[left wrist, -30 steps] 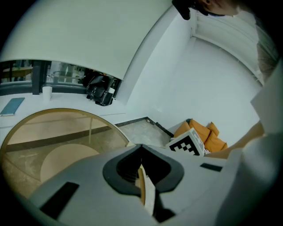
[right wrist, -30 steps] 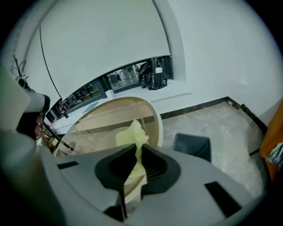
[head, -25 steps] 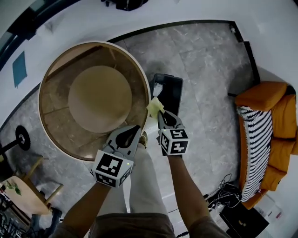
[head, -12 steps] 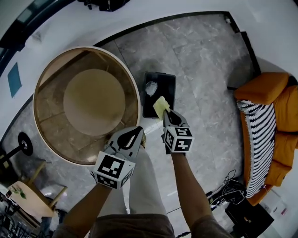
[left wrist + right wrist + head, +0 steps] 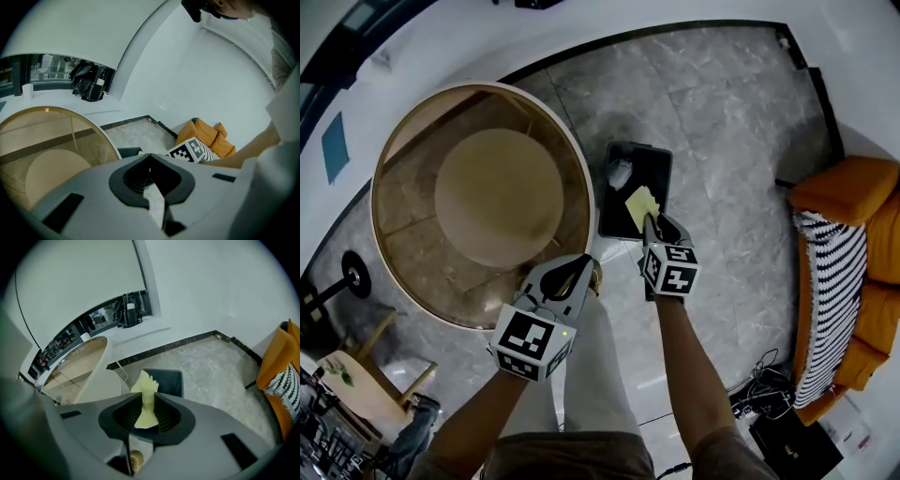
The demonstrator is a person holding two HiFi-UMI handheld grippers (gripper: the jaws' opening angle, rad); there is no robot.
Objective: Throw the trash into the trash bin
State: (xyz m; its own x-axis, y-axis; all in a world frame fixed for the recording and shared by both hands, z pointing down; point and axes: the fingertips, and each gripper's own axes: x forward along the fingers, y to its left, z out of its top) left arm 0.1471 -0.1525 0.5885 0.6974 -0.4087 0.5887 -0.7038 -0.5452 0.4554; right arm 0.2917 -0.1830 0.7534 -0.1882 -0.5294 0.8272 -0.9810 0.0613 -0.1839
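A black rectangular trash bin point(image 5: 660, 157) stands on the grey floor just right of the round table, with a crumpled white wad point(image 5: 619, 172) inside. My right gripper point(image 5: 652, 221) hangs over the bin's near end, its jaws opening, with a yellow scrap of paper point(image 5: 640, 203) still upright between the tips. In the right gripper view the yellow paper point(image 5: 146, 391) rises from my right gripper point(image 5: 144, 403) in front of the bin point(image 5: 171, 378). My left gripper point(image 5: 581, 263) is shut and empty at the table's near edge. The left gripper view shows my left gripper point(image 5: 150, 157) with its tips together.
A round glass-topped table point(image 5: 411, 281) with a tan base fills the left. An orange sofa point(image 5: 867, 309) with a striped throw stands at the right. Cables and a box point(image 5: 787, 427) lie at lower right. The person's legs are between the grippers.
My right gripper has carried the yellow paper forward and down, from the bin's near left corner to above the bin's near end. My left gripper has shifted slightly.
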